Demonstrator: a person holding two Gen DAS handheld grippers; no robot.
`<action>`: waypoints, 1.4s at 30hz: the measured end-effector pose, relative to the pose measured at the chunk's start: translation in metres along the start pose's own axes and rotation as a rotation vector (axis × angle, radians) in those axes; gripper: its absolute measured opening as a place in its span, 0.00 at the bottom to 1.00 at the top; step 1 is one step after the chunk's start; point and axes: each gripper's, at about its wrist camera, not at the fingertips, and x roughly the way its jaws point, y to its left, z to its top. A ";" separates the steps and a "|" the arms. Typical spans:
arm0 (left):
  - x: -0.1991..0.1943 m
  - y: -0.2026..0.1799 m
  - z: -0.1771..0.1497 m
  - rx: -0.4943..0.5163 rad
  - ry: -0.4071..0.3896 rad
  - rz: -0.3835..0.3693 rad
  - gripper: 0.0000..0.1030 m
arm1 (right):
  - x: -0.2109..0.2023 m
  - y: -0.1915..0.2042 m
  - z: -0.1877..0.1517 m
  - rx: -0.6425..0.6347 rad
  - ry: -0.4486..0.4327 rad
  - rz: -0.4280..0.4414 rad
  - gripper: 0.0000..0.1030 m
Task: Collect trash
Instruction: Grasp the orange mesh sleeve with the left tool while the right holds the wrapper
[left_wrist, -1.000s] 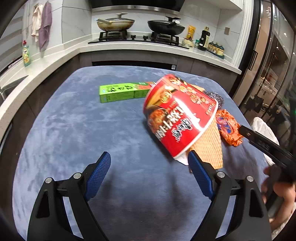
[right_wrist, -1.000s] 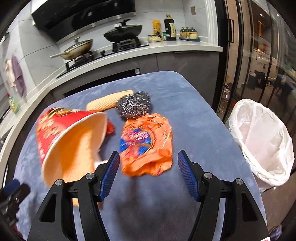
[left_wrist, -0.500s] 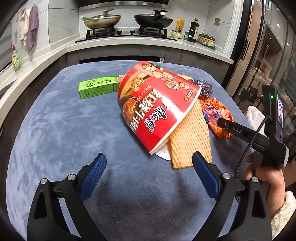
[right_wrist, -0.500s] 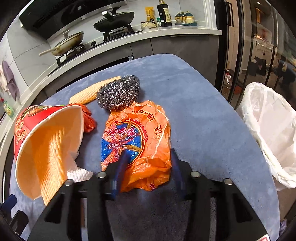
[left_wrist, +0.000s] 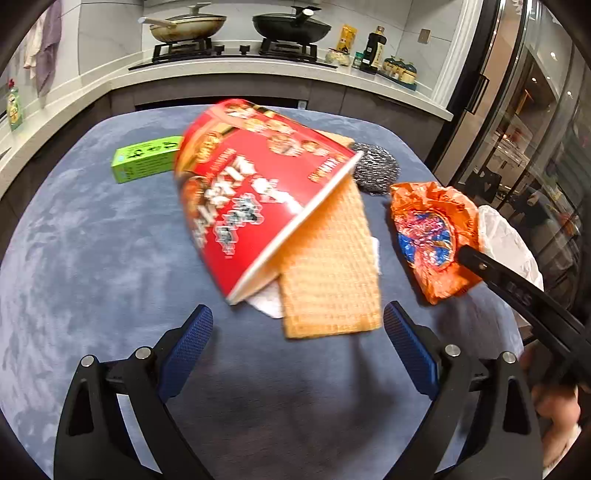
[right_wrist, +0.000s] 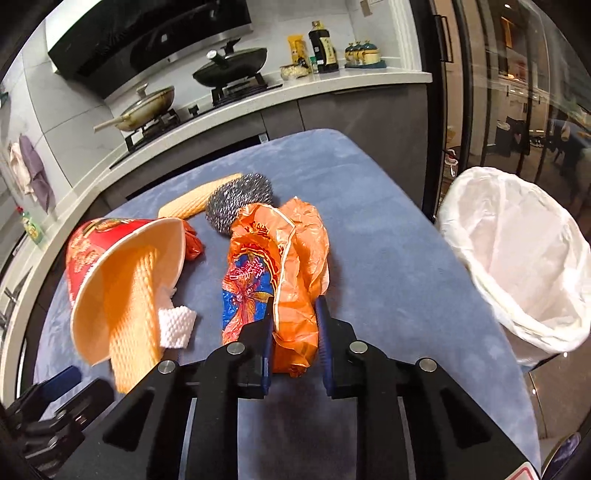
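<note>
My right gripper (right_wrist: 294, 325) is shut on the near end of an orange snack wrapper (right_wrist: 280, 258), which is lifted off the blue table; the wrapper also shows in the left wrist view (left_wrist: 432, 236). My left gripper (left_wrist: 299, 343) is open and empty, just short of a red noodle cup (left_wrist: 251, 184) lying on its side. The cup's open mouth (right_wrist: 122, 288) holds a yellow waffle cloth (left_wrist: 328, 273) and a white tissue (right_wrist: 175, 326). A bin with a white liner (right_wrist: 517, 266) stands off the table's right edge.
A steel wool scourer (right_wrist: 236, 199) lies behind the wrapper. A green box (left_wrist: 147, 158) lies at the far left of the blue table (left_wrist: 92, 258). A counter with a stove and pans (left_wrist: 236, 29) runs along the back. A glass door (right_wrist: 517, 92) is at the right.
My right gripper moved onto the orange wrapper, closed on it and raised it. My left gripper drew nearer to the red cup, still open.
</note>
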 end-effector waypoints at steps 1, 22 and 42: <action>0.003 -0.003 0.000 0.001 0.001 0.002 0.87 | -0.005 -0.003 -0.001 0.006 -0.005 0.002 0.18; 0.044 -0.002 0.015 -0.060 0.011 0.173 0.81 | -0.027 -0.034 -0.008 0.069 -0.032 0.023 0.19; -0.001 -0.019 0.007 0.029 0.002 0.036 0.18 | -0.043 -0.031 -0.006 0.069 -0.056 0.059 0.19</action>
